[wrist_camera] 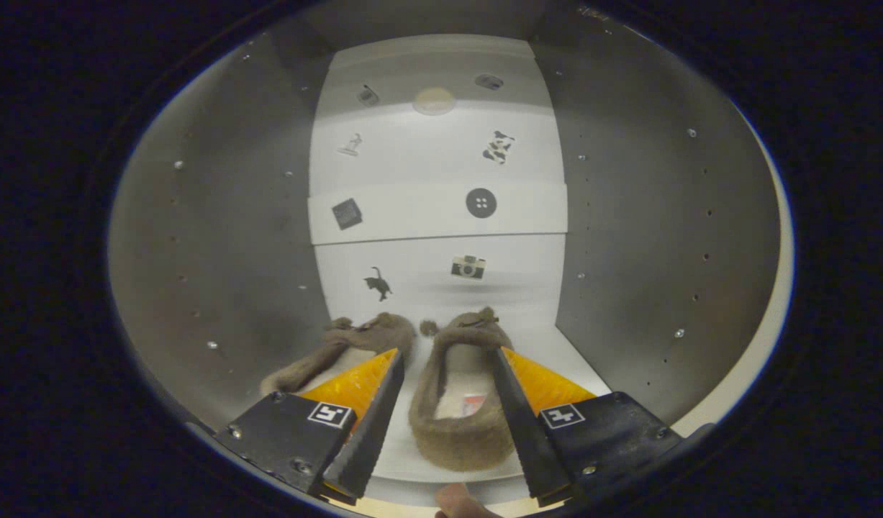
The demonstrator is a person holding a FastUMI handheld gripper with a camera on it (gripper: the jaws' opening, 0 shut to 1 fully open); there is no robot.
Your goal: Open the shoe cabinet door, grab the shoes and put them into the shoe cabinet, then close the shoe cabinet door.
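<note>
Two fuzzy brown shoes (pixel 412 374) side by side on white floor of shoe cabinet (pixel 218 252), toes toward back wall. Right shoe open-topped, pale lining, small label inside, writing too small to read. Left shoe partly hidden behind left finger. Gripper (pixel 447 424) fingers spread wide, flanking right shoe, not pinching it. Fingertip (pixel 459 503) of a hand just below right shoe's heel. Back wall above shoes with small picture stickers (pixel 468 267): cat, camera, button, cube.
</note>
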